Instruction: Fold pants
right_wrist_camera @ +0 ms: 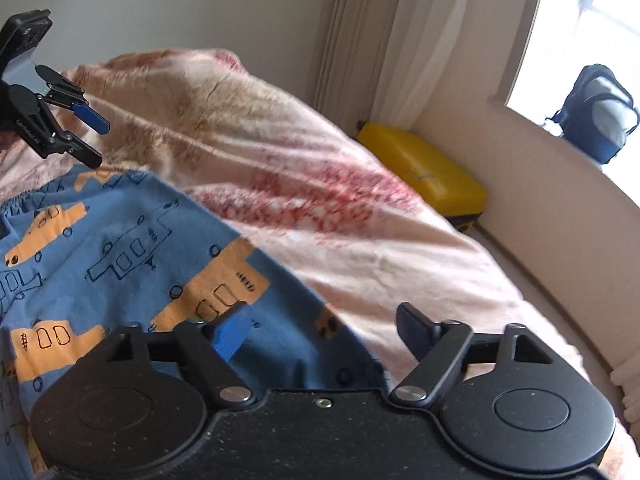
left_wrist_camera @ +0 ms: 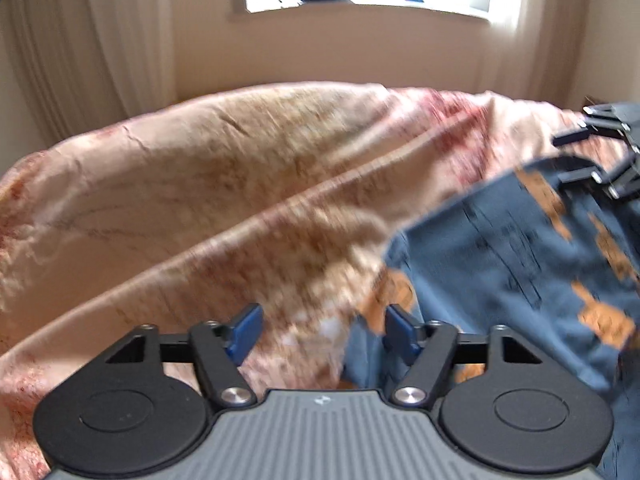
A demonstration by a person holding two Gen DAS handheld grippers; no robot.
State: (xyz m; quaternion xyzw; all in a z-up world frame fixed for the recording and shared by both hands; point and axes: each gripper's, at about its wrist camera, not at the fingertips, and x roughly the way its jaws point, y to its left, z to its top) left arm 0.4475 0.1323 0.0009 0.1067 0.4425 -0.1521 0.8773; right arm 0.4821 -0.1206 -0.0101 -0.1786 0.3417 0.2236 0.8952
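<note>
A: The bed (right_wrist_camera: 360,240) wore a pink blanket; the pants (right_wrist_camera: 120,248) lay flat on it, near the left gripper (left_wrist_camera: 324,332) and right gripper (right_wrist_camera: 320,332).

B: Both stood open, holding nothing. The cloth looked light and limp; I'd pinch the hem corners.

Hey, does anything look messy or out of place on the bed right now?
Nothing spilled or damaged. The pants lie on the blanket with their near edge rumpled, not yet a neat fold. Both claws, left and right, are open and hold nothing. A yellow case lies on the floor beside the bed.
</note>
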